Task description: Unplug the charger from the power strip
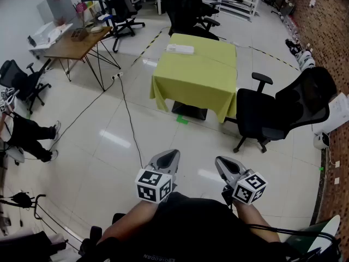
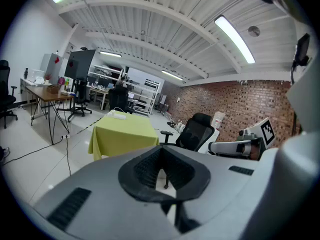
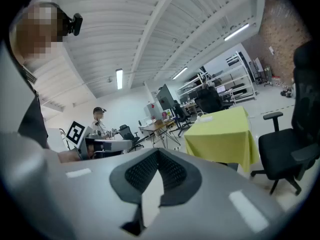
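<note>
A white power strip [image 1: 180, 49] lies at the far edge of a table with a yellow-green cloth [image 1: 196, 78], well across the floor from me. It also shows as a small white shape, the power strip [image 2: 119, 116], in the left gripper view and, in the right gripper view, as the power strip [image 3: 207, 117]. No charger can be told apart at this distance. My left gripper [image 1: 173, 153] and right gripper [image 1: 220, 161] are held side by side near my body, both shut and empty, pointing toward the table. Their jaws meet at the tips, left gripper [image 2: 161, 150], right gripper [image 3: 159, 153].
Black office chairs [image 1: 283, 111] stand right of the table, and more [image 1: 188, 12] behind it. A wooden desk [image 1: 76, 43] is at the far left, with a black cable [image 1: 129, 121] trailing over the tiled floor. A seated person's legs [image 1: 30, 134] show at left. A brick wall [image 1: 327, 31] runs along the right.
</note>
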The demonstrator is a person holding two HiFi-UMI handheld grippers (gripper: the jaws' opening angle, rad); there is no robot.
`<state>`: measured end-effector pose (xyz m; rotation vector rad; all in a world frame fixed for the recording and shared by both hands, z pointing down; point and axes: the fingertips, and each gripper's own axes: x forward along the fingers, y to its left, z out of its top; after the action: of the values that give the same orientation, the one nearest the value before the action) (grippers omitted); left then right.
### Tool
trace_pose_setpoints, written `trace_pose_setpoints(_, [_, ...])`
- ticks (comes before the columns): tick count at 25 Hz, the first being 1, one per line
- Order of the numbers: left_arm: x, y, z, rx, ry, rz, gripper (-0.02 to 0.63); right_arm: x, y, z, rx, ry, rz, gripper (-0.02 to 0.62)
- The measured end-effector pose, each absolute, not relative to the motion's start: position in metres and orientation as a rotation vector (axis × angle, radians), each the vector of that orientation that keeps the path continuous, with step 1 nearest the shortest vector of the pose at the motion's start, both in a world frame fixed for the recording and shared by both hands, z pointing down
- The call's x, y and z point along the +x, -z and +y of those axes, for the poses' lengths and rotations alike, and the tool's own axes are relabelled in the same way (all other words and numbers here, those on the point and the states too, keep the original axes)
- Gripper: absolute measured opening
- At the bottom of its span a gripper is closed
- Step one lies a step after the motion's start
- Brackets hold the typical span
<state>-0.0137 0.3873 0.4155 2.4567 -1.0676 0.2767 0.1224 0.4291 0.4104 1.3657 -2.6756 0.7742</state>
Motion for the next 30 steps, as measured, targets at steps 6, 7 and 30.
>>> trace_pose_setpoints(6, [-0.047,-0.418,0.377,2.457,-0.258,-1.067,0.008,0.088,-0.411,0.418,1.353,-0.755,-2.668,0.002])
trace_pose_setpoints(7, [-0.054,-0.419,0.375,2.455,-0.251,-1.07,0.008,0.081,-0.41,0.416,1.346,-0.749,-2.666,0.002])
trace_pose_setpoints(30, [-0.166,-0.446,0.355,2.29,-0.222,-1.195,0.008,-0.032,-0.415,0.372,1.105,-0.74,-2.652,0.002])
